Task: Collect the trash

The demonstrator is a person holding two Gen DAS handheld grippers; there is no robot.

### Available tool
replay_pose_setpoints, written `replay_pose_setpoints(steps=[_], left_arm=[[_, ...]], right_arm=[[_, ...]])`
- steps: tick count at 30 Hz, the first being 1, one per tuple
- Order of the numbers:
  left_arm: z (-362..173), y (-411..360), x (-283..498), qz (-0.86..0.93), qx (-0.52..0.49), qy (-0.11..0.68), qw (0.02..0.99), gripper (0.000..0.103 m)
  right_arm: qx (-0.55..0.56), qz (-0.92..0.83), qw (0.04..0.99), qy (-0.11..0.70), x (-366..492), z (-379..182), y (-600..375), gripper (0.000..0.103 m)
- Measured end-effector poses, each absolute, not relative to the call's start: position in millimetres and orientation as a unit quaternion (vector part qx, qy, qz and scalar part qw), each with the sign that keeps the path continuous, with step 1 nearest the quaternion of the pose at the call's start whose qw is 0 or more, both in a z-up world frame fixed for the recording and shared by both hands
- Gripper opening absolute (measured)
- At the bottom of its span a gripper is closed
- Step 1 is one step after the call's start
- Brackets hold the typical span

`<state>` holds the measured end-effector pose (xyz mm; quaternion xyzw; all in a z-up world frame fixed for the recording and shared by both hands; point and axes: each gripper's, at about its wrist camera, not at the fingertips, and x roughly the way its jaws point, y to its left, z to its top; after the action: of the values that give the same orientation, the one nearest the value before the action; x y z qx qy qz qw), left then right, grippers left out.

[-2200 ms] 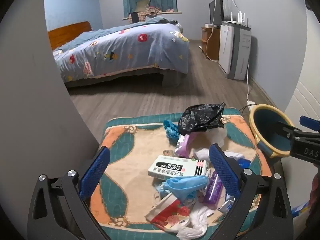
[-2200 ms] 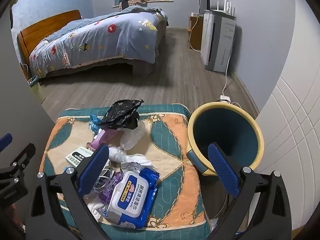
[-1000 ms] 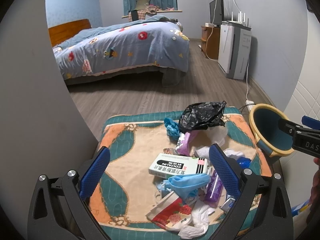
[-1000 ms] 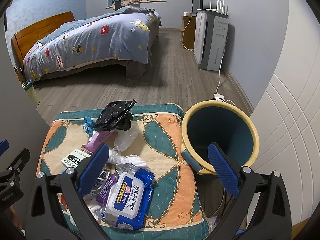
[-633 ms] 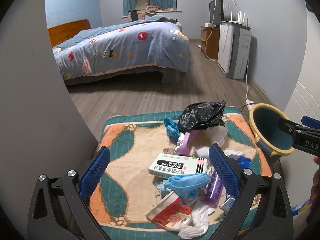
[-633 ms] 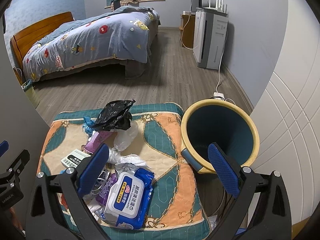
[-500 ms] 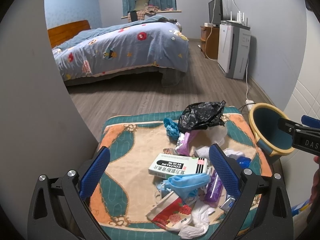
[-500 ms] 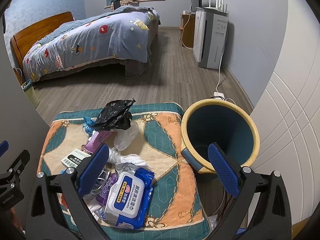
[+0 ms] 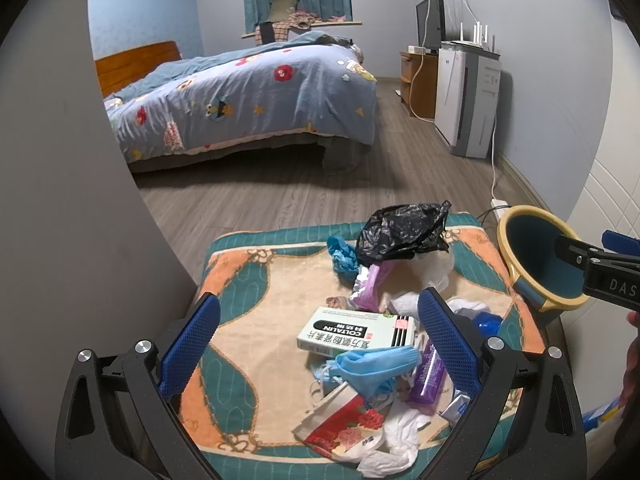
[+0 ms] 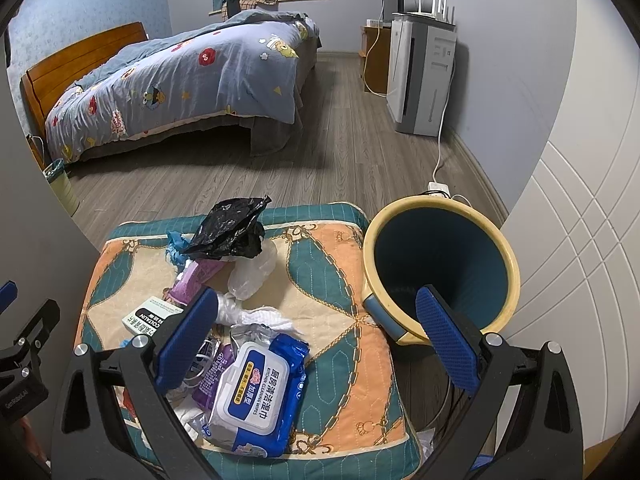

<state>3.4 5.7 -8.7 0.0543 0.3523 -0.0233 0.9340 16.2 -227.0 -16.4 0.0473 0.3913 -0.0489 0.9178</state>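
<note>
Trash lies piled on a patterned cushion (image 9: 248, 320): a black plastic bag (image 9: 402, 230), a white medicine box (image 9: 356, 332), a blue face mask (image 9: 372, 368), a purple tube (image 9: 428, 376), a red packet (image 9: 340, 428) and white tissues. A blue wet-wipes pack (image 10: 256, 396) lies nearest the right gripper. A yellow-rimmed blue bin (image 10: 440, 268) stands right of the cushion. My left gripper (image 9: 318, 344) is open and empty above the pile. My right gripper (image 10: 318, 336) is open and empty, between wipes pack and bin.
A grey wall (image 9: 60, 200) stands close on the left. A white panelled wall (image 10: 580, 260) is on the right. A bed (image 9: 248, 104), an air purifier (image 9: 466, 108) and a floor cable (image 10: 440, 160) lie beyond.
Both grippers have drifted only slightly; the right view has shifted a little forward. The trash and bin have not moved.
</note>
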Motion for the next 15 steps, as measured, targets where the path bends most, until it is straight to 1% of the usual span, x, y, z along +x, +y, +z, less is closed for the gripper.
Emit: replay_pose_setpoints(steps=[15], left_arm=[[-8.3, 5.6, 3.2, -0.025, 0.054, 0.351, 0.934, 0.098]], right_arm=[[0.048, -0.047, 0.915, 0.398, 16.4, -20.3, -225.9, 0.097]])
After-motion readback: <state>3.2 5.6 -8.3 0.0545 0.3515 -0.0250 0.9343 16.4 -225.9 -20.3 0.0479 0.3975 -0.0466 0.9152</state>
